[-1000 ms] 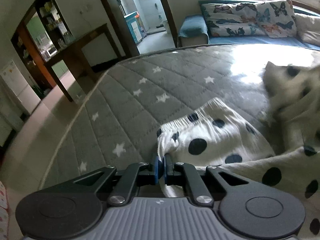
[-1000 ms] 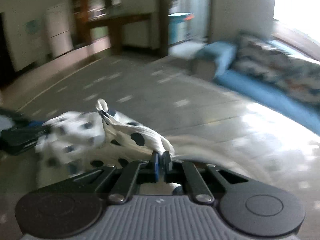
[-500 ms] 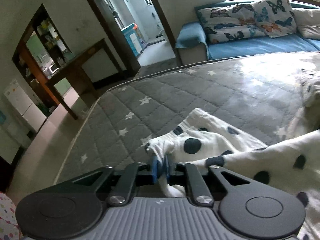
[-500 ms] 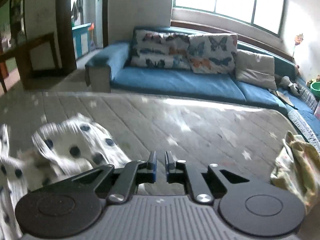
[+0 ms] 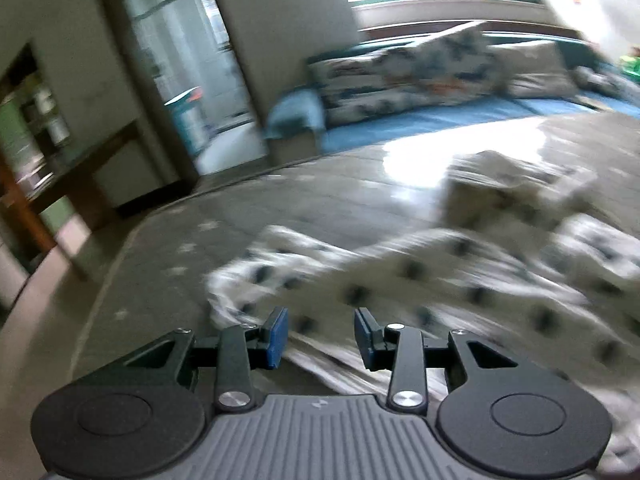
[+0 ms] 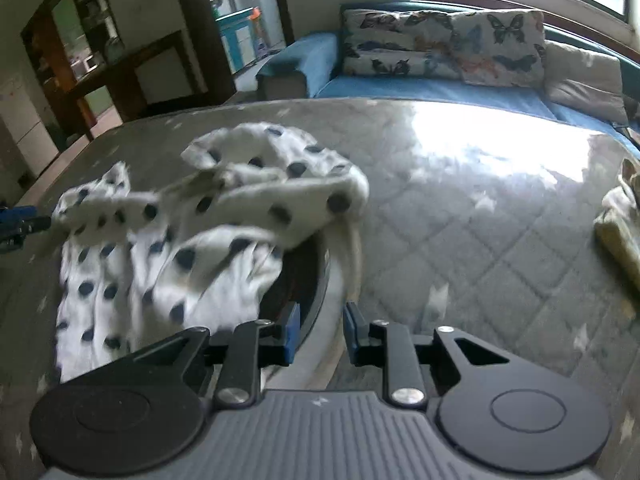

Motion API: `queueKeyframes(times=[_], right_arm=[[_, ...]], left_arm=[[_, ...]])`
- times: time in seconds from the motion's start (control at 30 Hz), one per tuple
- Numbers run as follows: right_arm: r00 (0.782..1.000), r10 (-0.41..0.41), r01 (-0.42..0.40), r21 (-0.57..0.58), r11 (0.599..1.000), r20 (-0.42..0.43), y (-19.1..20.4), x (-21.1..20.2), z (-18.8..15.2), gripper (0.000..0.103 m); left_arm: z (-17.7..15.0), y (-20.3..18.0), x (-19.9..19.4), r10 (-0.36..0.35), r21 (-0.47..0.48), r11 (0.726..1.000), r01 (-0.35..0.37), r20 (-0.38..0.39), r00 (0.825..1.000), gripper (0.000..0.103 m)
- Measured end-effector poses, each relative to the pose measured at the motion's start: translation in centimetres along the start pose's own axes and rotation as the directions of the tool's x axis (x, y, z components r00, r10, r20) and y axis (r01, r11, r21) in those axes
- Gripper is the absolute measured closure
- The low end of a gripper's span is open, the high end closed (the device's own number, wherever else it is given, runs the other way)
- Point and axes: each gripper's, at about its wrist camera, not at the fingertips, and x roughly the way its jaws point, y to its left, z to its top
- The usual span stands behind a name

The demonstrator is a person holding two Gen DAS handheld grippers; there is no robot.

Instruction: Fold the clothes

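Observation:
A white garment with dark polka dots (image 6: 224, 216) lies crumpled on the grey star-quilted mattress (image 6: 460, 216). It also shows, blurred, in the left wrist view (image 5: 420, 276). My left gripper (image 5: 321, 334) is open just above the garment's near edge, holding nothing. My right gripper (image 6: 319, 332) is open, with a white strip of the garment (image 6: 328, 320) lying between its blue pads; I cannot tell if they touch it. The left gripper's tip (image 6: 20, 222) shows at the far left edge of the right wrist view, beside the garment.
A yellowish cloth pile (image 6: 620, 220) lies at the mattress's right edge. A blue sofa with butterfly cushions (image 6: 440, 48) stands behind the mattress. A dark wooden table (image 6: 132, 68) and a doorway are at the back left. The mattress edge drops to the floor on the left.
My left gripper has opened and let go of the garment's corner. My right gripper has opened wider and turned back toward the garment, which now lies crumpled on the mattress.

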Motion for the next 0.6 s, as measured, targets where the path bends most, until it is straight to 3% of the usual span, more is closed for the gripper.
queueKeyframes(times=[0.17, 0.23, 0.37, 0.53, 0.6], right_arm=[[1.0, -0.009, 0.009, -0.026, 1.0, 0.003, 1.1, -1.5, -2.2, 0.075], [1.0, -0.025, 0.026, -0.04, 0.999, 0.005, 1.5, -1.8, -2.9, 0.069], [0.998, -0.057, 0.057, -0.06, 0.997, 0.01, 1.8, -1.8, -4.5, 0.068], [0.993, -0.113, 0.116, -0.079, 0.99, 0.038, 2.1, -2.2, -6.6, 0.061], [0.99, -0.135, 0.138, -0.085, 0.987, 0.046, 2.0, -2.4, -7.4, 0.057]], left_arm=[[-2.7, -4.8, -3.9, -0.178, 0.052, 0.983, 0.177, 0.009, 0.984, 0.063], [-3.7, -6.8, -5.5, -0.233, 0.079, 0.969, 0.232, 0.008, 0.972, 0.062], [-5.3, -10.6, -8.1, -0.337, 0.135, 0.933, 0.333, 0.009, 0.941, 0.062], [-6.4, -14.6, -9.8, -0.394, 0.222, 0.899, 0.379, 0.026, 0.919, 0.062], [-6.6, -15.6, -10.0, -0.41, 0.229, 0.89, 0.394, 0.023, 0.912, 0.054]])
